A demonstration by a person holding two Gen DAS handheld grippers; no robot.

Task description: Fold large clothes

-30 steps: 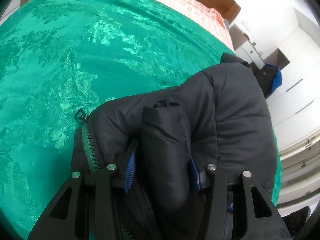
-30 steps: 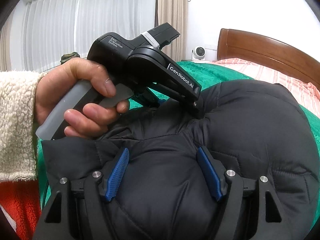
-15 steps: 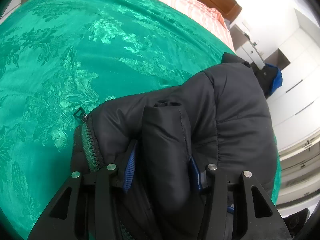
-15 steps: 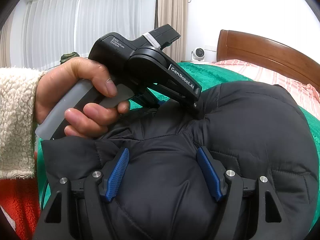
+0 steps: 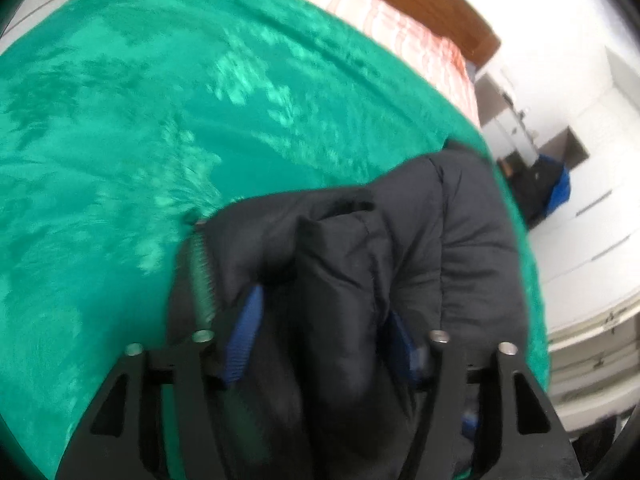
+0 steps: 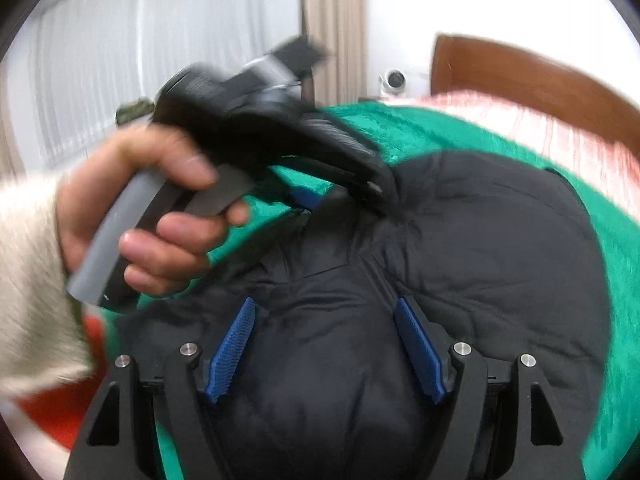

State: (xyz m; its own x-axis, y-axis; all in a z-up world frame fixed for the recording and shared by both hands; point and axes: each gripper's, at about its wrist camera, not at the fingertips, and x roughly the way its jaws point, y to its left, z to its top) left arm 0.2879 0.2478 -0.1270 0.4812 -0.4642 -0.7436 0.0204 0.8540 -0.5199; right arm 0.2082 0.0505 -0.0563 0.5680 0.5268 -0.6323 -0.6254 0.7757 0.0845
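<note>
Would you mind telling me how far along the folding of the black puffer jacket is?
Partly done: the black quilted puffer jacket lies bunched on the green patterned bedspread. In hand: the left gripper and the right gripper each pinch a thick fold of it. Left: laying it flat and letting go.

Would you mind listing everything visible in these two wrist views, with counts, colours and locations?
puffer jacket: one, black, bunched on the bedspread, green zipper along its left edge
bedspread: one, green patterned satin, covering the bed
pink bedding: one, striped, at the head of the bed
headboard: one, brown wood, behind the pink bedding
curtains: white sheers, far wall
small fan: one, white, beside the headboard
dark and blue bundle: one, by the white cabinets
left hand: fleece-sleeved, squeezing the handle
left gripper: fabric pinched between blue pads
right gripper: fabric bulging between blue pads
</note>
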